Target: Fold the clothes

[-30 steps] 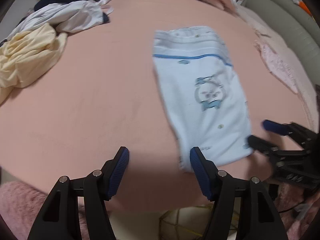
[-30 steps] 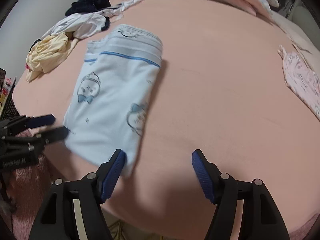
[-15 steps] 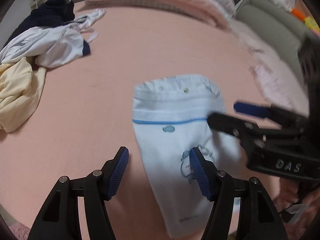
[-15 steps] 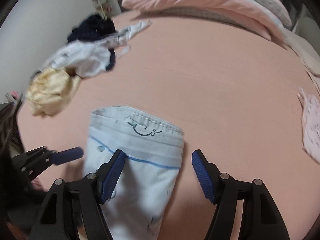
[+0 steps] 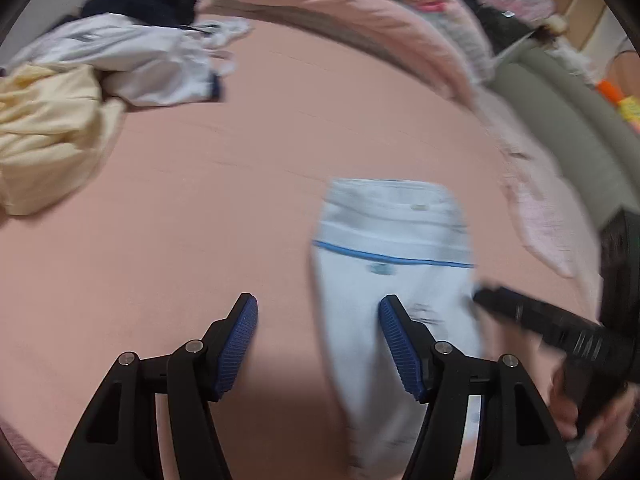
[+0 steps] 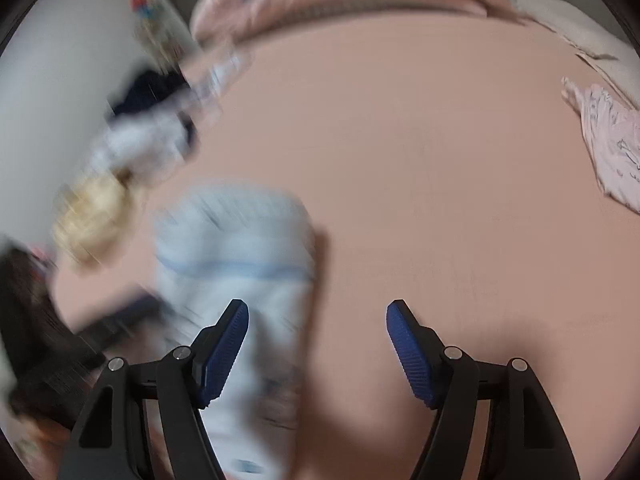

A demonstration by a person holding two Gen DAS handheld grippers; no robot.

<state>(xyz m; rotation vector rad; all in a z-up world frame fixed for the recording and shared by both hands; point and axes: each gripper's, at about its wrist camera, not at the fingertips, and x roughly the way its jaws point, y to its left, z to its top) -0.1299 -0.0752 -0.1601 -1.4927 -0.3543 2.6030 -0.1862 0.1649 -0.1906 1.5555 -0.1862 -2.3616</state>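
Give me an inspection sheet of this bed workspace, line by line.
Surface: pink bed sheet, mostly bare.
Job's things: light blue garment, folded long, lying flat.
Clutter: pile of yellow, white and dark clothes at far left; pink garment at right.
Grippers: left tongs open, empty, over the garment's left edge; right tongs opening, garment's right edge between them, pads not pressing.
Cables: nothing seen.
Surroundings: rolled pink bedding at the far edge.

- A home bedroom: pink-sheeted bed (image 5: 248,168) fills the view.
- Rolled pink duvet (image 5: 344,4) along the bed's far edge.
- Loose clothes pile (image 5: 92,64) at its far-left corner.
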